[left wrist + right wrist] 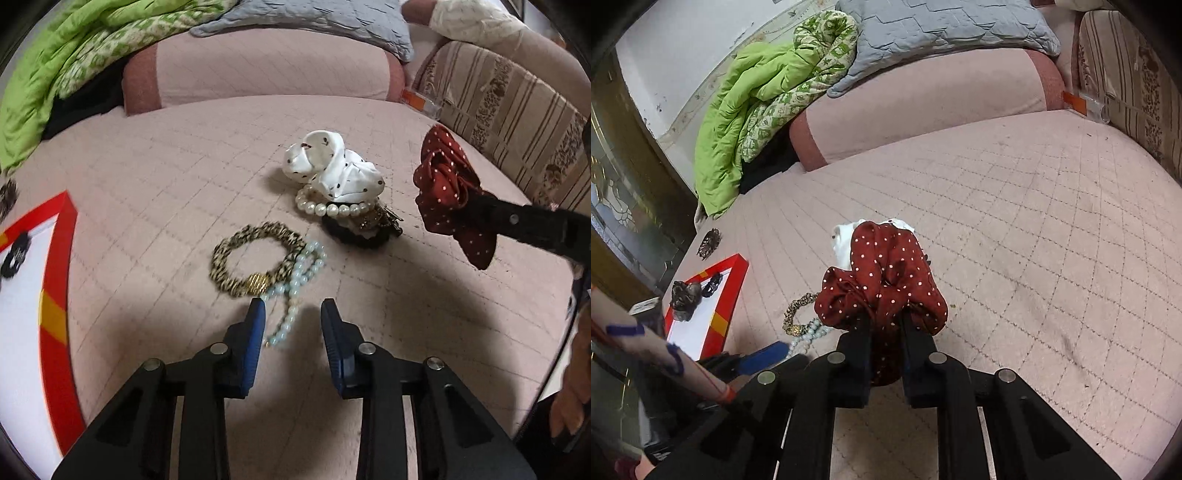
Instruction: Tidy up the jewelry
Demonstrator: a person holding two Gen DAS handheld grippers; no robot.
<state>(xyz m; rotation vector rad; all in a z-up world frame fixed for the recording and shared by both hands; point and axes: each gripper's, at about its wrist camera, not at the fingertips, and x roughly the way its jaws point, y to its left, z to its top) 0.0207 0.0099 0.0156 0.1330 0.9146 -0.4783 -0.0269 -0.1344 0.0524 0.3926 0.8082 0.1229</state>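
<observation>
My left gripper [293, 308] is open just above the pink bed cover, its blue pads either side of a pale blue bead string [295, 284] that lies against a leopard-print bracelet [251, 264]. Behind them a white dotted scrunchie [332, 166] lies over a white pearl bracelet [332, 208] and a black scrunchie [354, 234]. My right gripper [885, 317] is shut on a red polka-dot scrunchie [882, 280] and holds it above the bed; it also shows in the left wrist view [448, 195]. A red-framed white tray [701, 321] at the left holds dark pieces.
A pink bolster [269, 68], a green quilt [55, 74] and a grey pillow [314, 16] lie at the bed's head. A striped cushion [517, 110] runs along the right. A dark hair piece [709, 242] lies beyond the tray.
</observation>
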